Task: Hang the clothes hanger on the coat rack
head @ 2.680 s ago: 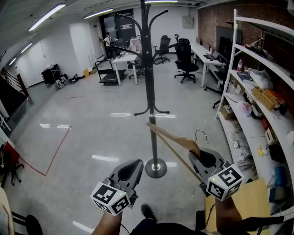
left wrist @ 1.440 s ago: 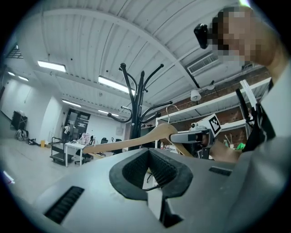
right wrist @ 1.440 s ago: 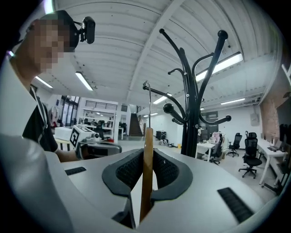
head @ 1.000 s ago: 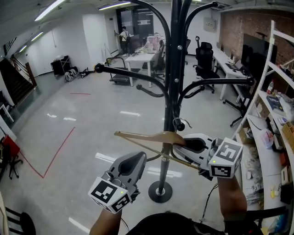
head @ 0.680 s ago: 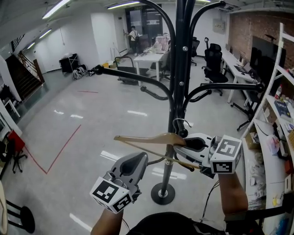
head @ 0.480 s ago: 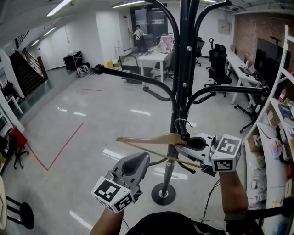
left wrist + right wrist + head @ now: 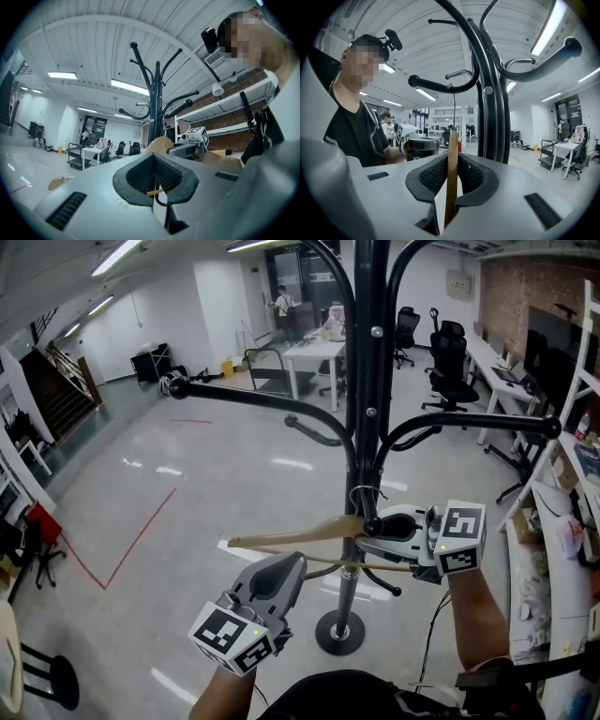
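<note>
The black coat rack (image 7: 366,381) stands just ahead of me, its curved arms spreading at several heights. A wooden clothes hanger (image 7: 300,532) lies nearly level in front of the pole. Its metal hook (image 7: 362,493) loops over a short ball-tipped arm (image 7: 372,525). My right gripper (image 7: 389,529) is shut on the hanger beside the hook. In the right gripper view the hanger (image 7: 451,173) stands edge-on between the jaws, and the hook wire (image 7: 453,101) rises to a rack arm (image 7: 440,86). My left gripper (image 7: 277,576) hangs lower left, shut on nothing, below the hanger.
The rack's round base (image 7: 339,632) sits on the grey floor below my hands. A long arm (image 7: 253,395) reaches left, another (image 7: 478,423) right. White shelving (image 7: 572,474) runs along the right. Desks and office chairs (image 7: 441,381) stand far behind.
The right gripper has carried the hanger up to the rack and then slightly down. Its hook now sits over the short ball-tipped arm. The left gripper has kept its place.
</note>
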Demonstrator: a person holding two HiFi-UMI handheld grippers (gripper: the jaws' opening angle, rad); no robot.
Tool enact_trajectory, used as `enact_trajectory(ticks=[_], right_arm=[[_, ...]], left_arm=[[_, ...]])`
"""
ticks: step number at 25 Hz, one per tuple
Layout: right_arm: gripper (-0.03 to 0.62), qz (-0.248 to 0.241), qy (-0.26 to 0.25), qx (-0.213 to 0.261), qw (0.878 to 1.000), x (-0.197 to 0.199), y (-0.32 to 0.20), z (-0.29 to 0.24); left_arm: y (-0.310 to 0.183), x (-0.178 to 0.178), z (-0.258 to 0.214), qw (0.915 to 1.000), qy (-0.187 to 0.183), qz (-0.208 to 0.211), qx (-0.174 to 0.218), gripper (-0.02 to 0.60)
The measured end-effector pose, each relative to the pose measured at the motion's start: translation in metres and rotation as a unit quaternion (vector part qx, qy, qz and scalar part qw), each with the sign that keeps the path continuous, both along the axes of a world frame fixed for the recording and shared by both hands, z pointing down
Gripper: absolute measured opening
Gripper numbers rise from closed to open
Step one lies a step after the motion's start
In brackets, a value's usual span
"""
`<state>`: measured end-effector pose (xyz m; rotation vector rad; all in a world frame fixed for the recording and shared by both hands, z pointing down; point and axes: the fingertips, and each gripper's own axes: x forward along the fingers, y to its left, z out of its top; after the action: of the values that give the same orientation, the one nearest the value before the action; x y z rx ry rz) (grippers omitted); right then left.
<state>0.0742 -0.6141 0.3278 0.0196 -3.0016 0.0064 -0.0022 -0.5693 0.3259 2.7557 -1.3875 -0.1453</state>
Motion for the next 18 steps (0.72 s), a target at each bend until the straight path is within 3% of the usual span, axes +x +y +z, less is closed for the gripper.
enact_trajectory(ticks=[5, 18], right_arm=[[0.057, -0.035, -0.008, -0.003, 0.999, -0.001, 0.002, 0.0], [0.06, -0.008, -0.019, 0.033, 0.999, 0.014, -0.004, -0.009]], left_arm=[[0.0, 0.0, 0.005, 1.0, -0.002, 0.001, -0.007, 0.0], [0.005, -0.006, 0.006, 0.9999, -0.004, 0.003, -0.011, 0.0]])
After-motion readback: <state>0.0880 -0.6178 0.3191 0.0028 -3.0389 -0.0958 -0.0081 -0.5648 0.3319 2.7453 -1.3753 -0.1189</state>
